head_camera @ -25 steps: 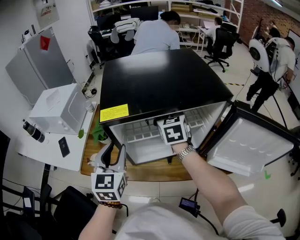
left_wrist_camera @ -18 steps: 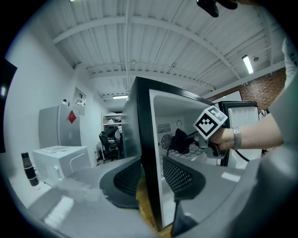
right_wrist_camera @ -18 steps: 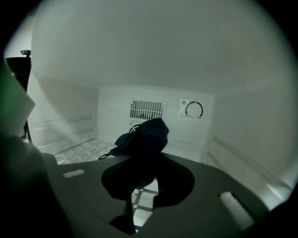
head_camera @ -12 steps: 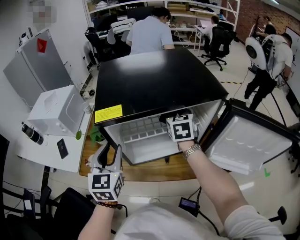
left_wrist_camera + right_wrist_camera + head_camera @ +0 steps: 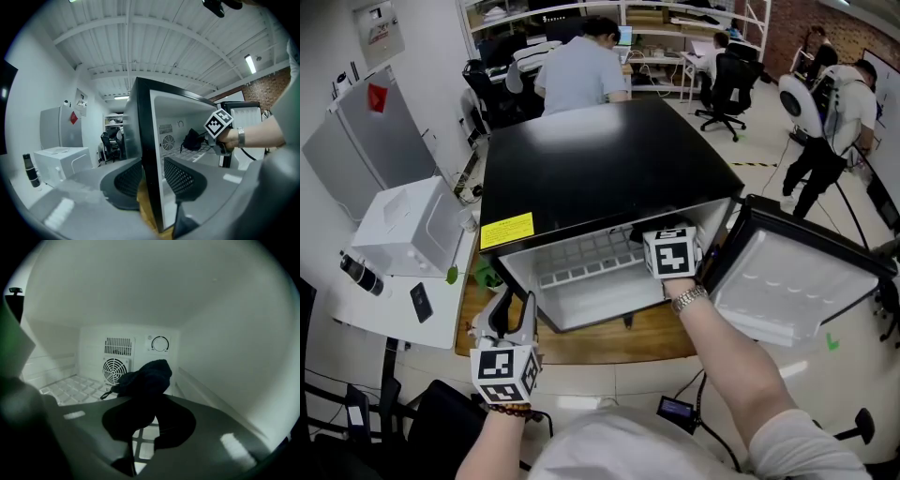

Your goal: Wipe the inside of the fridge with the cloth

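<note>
A black fridge [image 5: 600, 169] stands on a wooden platform [image 5: 609, 342], its door [image 5: 797, 281] swung open to the right. My right gripper [image 5: 661, 239] reaches into the upper right of the white inside, above the wire shelf [image 5: 581, 258]. It is shut on a dark cloth [image 5: 143, 378], which bunches ahead of the jaws near the back wall's fan vent [image 5: 115, 371] and the right wall. From the left gripper view the cloth [image 5: 192, 139] shows over the shelf. My left gripper [image 5: 511, 314] hangs outside by the fridge's front left corner, open and empty.
A white box-shaped appliance [image 5: 408, 225], a black bottle [image 5: 361, 272] and a phone [image 5: 420, 302] sit on the white table at the left. A silver fridge [image 5: 361, 141] stands behind. People work at desks [image 5: 577, 70] and stand at the right [image 5: 839, 112].
My right gripper has slid to the right along the fridge's inside with the cloth in it. The left gripper has kept its place.
</note>
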{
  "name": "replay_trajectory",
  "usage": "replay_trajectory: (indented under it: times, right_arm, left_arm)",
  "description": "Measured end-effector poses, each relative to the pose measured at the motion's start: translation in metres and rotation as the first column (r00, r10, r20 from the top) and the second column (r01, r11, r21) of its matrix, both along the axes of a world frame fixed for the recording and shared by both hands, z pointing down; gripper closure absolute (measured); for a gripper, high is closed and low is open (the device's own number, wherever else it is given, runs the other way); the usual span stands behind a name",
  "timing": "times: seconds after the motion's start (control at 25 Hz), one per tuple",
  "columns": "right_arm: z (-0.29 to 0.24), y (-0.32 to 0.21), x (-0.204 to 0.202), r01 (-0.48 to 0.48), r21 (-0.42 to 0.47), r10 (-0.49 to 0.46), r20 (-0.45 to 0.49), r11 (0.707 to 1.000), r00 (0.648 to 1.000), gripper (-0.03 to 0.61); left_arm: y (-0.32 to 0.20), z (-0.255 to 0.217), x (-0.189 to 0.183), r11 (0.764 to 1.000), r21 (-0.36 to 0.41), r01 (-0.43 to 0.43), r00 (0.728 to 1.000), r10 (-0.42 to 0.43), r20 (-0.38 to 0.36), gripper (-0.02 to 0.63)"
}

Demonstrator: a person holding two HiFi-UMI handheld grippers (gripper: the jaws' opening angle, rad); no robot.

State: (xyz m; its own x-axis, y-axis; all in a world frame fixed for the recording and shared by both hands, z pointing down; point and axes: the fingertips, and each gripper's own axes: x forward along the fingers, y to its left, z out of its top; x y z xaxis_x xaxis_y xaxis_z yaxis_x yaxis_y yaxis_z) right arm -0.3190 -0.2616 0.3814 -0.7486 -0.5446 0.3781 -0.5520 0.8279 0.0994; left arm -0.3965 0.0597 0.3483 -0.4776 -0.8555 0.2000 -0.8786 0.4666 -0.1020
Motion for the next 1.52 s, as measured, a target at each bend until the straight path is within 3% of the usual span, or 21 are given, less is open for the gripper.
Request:
replay_trajectory:
  times: [0.24,0.6,1.04,1.28,1.52]
  right_arm:
    - [0.0,-0.01,0.012,-0.043,0.012,0.043,0.003,0.999,0.999,0.522]
    - [-0.014,-0.001,0.013,-0.03,0.026,0.028,0.062,0.999,0.998,0.522]
    - [-0.044,0.083,-0.03,0.166,0.005,-0.164,0.17,0.986,0.972,0.522]
    - [-0.049,0.146,-0.061,0.306,-0.04,-0.29,0.223,0.951,0.931,0.522]
    - [-0.051,0.19,-0.083,0.401,-0.108,-0.358,0.284,0.91,0.889,0.522]
  left_arm:
    - [-0.001,0.0,0.0,1.0,0.004,0.0,1.0,0.0,0.001,0.472]
    - [-0.001,0.0,0.001,1.0,0.012,-0.008,1.0,0.008,-0.001,0.472]
    - [-0.001,-0.002,0.002,0.999,0.023,-0.026,1.0,0.026,-0.007,0.472]
    - [0.0,-0.001,0.002,0.999,0.027,-0.032,0.999,0.032,-0.008,0.472]
    - [-0.001,-0.002,0.002,0.999,0.027,-0.037,0.999,0.037,-0.01,0.472]
